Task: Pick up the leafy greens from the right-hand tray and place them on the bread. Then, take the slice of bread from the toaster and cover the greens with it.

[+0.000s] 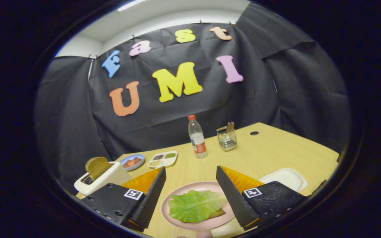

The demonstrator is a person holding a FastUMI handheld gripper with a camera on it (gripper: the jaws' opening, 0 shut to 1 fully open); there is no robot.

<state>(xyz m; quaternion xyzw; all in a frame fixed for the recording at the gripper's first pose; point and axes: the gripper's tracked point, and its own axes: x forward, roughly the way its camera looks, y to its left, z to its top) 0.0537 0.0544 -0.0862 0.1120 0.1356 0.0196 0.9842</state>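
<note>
greens [195, 205] already cover the bread on the plate [177, 195]; tool [190, 173] spread empty, should approach toaster slice [97, 167] squarely.

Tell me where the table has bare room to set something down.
Bare wood runs from the pink plate up to the water bottle, and right of the utensil holder above the white tray. It's crowded by the toaster, blue dish and divided dish. The gripper jaws stand open.

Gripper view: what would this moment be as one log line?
claw: open, above plate | greens: on bread | toast: in toaster | next: probably fetch toast
</note>
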